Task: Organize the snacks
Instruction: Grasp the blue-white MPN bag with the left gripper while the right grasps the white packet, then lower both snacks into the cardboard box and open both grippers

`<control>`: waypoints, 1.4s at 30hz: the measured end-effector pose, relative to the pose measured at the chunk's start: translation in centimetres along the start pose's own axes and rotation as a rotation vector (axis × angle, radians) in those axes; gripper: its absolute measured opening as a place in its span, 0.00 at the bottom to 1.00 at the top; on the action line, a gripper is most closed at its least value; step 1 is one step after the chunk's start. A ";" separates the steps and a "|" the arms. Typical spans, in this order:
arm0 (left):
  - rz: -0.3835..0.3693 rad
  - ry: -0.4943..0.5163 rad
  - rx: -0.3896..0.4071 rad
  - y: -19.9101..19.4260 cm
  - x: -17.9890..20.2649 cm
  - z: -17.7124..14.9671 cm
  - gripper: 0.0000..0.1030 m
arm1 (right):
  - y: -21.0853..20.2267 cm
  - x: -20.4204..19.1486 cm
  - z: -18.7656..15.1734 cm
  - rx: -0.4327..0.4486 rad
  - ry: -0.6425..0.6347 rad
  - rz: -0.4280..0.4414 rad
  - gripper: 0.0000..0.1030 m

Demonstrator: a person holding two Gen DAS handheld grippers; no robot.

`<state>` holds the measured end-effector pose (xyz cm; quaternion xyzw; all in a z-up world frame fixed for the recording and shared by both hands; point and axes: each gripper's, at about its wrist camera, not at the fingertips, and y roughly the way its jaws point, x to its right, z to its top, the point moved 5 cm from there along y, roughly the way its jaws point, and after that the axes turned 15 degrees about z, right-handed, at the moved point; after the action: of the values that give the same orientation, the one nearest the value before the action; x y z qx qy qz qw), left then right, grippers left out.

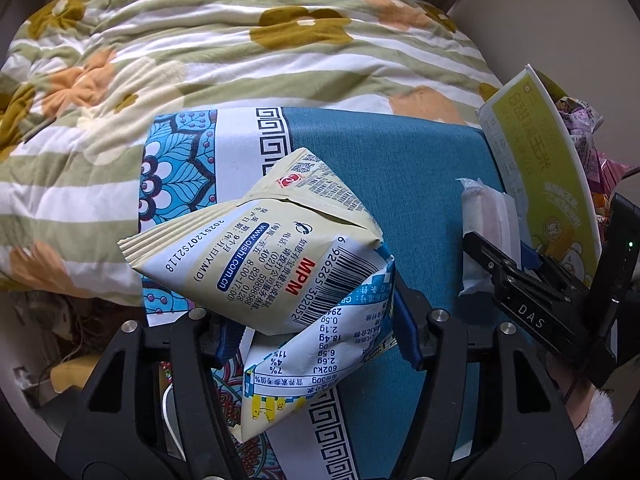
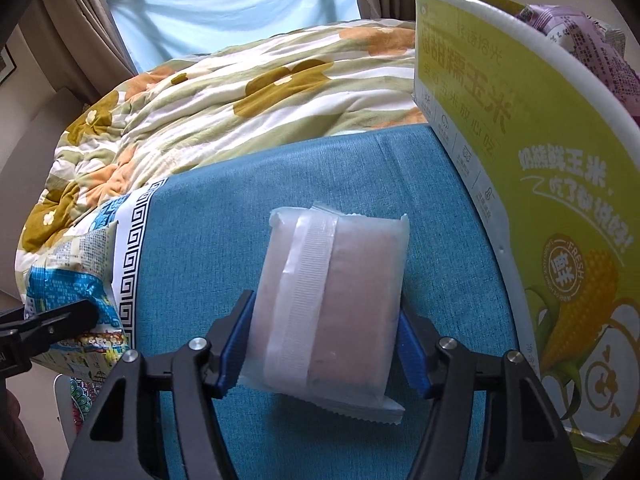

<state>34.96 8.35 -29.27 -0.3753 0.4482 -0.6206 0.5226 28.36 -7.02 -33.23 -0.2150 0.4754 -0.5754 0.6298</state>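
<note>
A cream and blue snack bag (image 1: 280, 264) with a barcode sits crumpled between the blue pads of my left gripper (image 1: 316, 332), which is shut on it; the bag hangs above the blue cloth (image 1: 380, 152). A translucent white packet (image 2: 332, 296) with a pinkish block inside lies on the blue cloth (image 2: 280, 168). My right gripper (image 2: 324, 344) is shut on it, with a pad against each long side. In the left wrist view the right gripper (image 1: 520, 276) shows at the right edge with the packet (image 1: 480, 224). The right wrist view has the left gripper (image 2: 48, 328) and its bag (image 2: 72, 276) at the far left.
A tall yellow-green corn box (image 2: 520, 140) stands open at the right edge of the cloth, with purple snack packs (image 2: 580, 40) inside. A floral striped quilt (image 1: 200, 60) lies bunched behind the cloth. Curtains and a window (image 2: 224, 0) are at the back.
</note>
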 end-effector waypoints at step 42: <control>-0.007 0.009 0.193 -13.2 33.8 0.7 0.99 | -29.8 22.4 7.0 0.236 -0.128 0.171 0.58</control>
<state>25.71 -24.38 -16.64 -0.3218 0.3874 -0.6644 0.5522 16.17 -37.04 -13.53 -0.1345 0.3798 -0.5568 0.7264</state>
